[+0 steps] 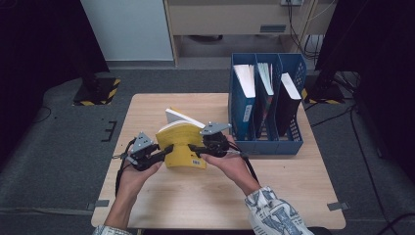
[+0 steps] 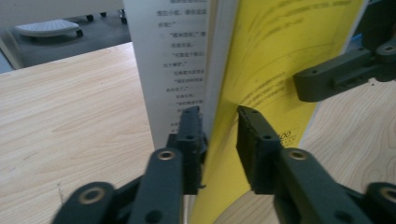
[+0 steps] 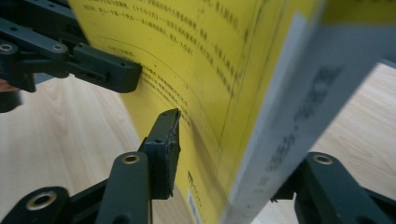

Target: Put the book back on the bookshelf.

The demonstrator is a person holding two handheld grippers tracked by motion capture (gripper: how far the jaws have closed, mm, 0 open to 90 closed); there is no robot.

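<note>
A yellow paperback book [image 1: 181, 142] stands upright on the wooden table [image 1: 205, 200], partly fanned open at the top. My left gripper [image 1: 167, 151] reaches in from the book's left. In the left gripper view its jaws [image 2: 217, 126] straddle the yellow cover [image 2: 280, 51] and a printed page [image 2: 177, 56], with a small gap at the pads, so it is open. My right gripper [image 1: 195, 149] comes from the right. In the right gripper view one pad [image 3: 168, 140] presses the cover [image 3: 196, 56], and the other jaw sits behind the spine [image 3: 299, 112].
A blue three-slot file holder [image 1: 266, 142] with books in it stands at the table's back right, close beside the right hand. Bare tabletop lies in front of the book and to its left. Dark stands and cables ring the table on the floor.
</note>
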